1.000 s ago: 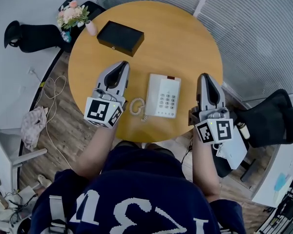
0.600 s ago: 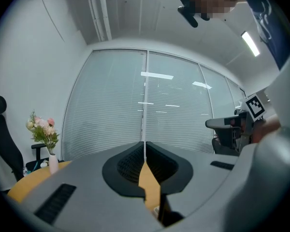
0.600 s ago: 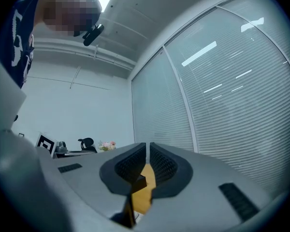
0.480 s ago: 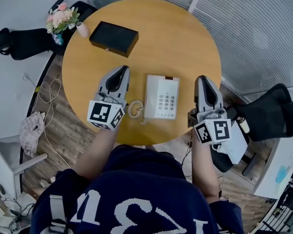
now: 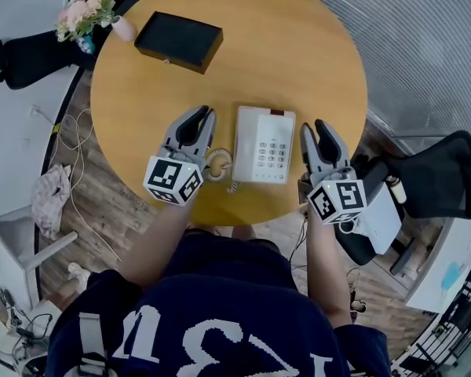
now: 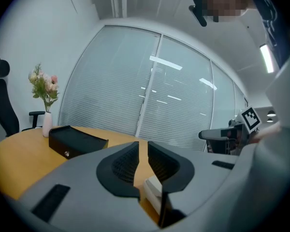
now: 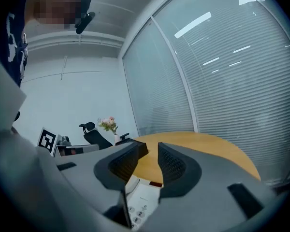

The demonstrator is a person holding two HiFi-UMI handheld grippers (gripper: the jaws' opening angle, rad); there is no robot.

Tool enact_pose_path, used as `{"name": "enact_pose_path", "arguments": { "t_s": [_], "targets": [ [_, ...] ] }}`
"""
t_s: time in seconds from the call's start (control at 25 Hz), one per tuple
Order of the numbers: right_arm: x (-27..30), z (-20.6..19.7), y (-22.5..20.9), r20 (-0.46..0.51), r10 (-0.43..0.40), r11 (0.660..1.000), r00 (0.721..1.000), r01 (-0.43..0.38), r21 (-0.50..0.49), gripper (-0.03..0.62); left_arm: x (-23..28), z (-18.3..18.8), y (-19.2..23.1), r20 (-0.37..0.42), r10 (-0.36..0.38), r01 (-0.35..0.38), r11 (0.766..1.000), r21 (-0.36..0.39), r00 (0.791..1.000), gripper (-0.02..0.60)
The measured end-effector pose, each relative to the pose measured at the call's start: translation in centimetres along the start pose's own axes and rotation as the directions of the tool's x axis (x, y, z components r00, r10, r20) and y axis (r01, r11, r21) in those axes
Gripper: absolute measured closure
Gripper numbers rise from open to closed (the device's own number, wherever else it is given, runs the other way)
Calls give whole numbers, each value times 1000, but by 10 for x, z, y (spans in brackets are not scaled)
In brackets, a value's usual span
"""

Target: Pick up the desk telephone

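well, my right claw [image 5: 315, 129] was opening beside the desk telephone [image 5: 264, 144], my left claw [image 5: 204, 113] closed and empty; lifted lopsided, it might have tipped, its coiled cord [image 5: 218, 167] snagging.

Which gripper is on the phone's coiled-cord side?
The left gripper: the coiled cord lies between it and the telephone. The right gripper, its empty jaws opening, flanks the keypad side.

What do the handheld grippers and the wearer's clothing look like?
Both the left gripper and right gripper have grey shells, black ribbed pads and a white cube with black square markers. The right's jaws are opening, empty. The person wears a dark navy top with white print.
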State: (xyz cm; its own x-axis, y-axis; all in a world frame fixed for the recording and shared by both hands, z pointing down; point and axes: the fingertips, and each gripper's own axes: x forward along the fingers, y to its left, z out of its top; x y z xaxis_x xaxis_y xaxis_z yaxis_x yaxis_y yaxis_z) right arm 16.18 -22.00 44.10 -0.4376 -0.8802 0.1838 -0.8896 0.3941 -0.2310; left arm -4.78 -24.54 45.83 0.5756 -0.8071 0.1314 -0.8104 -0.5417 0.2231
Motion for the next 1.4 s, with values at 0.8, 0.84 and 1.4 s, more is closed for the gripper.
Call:
{"name": "enact_pose_path", "arguments": {
  "t_s": [0.8,0.84,1.4],
  "targets": [
    [30,-163,-36,-349,94,964,932,2,266,355,43,-128,-28,-291,-315,155,872,-464,903,270],
    [30,-165,-36,-351,104,959,931,0,284,353,43,-133,-29,-295,-329,152,856,-494,897,268],
    [44,-181,-29,-334,212,891,918,-41,453,345,58,-149,-35,-296,-470,118,670,-732,831,267]
  ]
}}
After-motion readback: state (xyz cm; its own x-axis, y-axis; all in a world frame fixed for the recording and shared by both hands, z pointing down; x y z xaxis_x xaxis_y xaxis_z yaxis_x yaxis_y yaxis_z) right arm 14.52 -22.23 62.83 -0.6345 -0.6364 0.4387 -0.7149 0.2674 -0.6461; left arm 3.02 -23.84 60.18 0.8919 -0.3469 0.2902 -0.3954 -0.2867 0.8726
